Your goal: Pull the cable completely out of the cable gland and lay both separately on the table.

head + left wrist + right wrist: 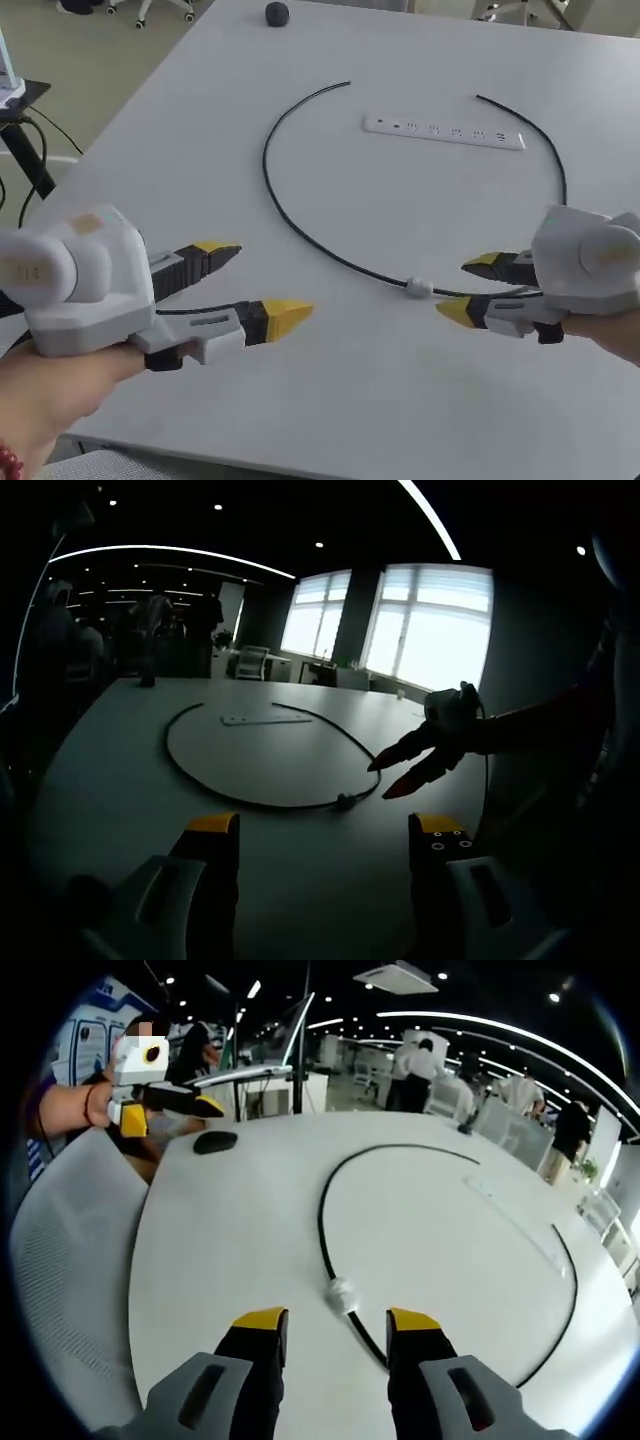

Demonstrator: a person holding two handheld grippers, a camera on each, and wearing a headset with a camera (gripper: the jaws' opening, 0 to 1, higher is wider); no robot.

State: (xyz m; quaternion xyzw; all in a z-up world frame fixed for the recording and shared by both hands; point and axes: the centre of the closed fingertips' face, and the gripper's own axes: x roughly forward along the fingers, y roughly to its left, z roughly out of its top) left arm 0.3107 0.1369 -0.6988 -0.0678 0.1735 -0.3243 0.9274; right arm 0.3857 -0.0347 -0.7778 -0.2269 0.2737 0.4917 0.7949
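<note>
**Desk:** Status?

**Op:** Approach step, nothing gripped. I have the left tongs [262, 280] wide open above the near edge of the table [200, 150], on its left side. The right tongs [463, 287] are open too, low over the near right part, tips pointing inward.

**Desk:** Where's the work?

**Op:** The cable [272, 190] lies in one big loop across the middle of the table. Both loose ends point toward the far edge, either side of a white power strip [443, 132]. The cable gland [418, 288] is threaded on the cable at the near side of the loop. It's a small pale lump just ahead of my right tips and not touching them. In the right gripper view it sits in line with the gap between the jaws. From there the cable runs back under the right-hand one.

**Desk:** So nothing is separated yet.

**Op:** None of it, as I read it. The whole pull is to come.

**Desk:** Next move?

**Op:** My plan is right tongs down and closed on the gland, since they're nearest. Left tongs cross over and pinch the cable just beside it, then draw away along the table.

**Desk:** Concerns?

**Op:** There's a long run of cable on both sides of the gland. I expect several regrips before an end slips through. The gland is small and may roll from a loose pinch.
</note>
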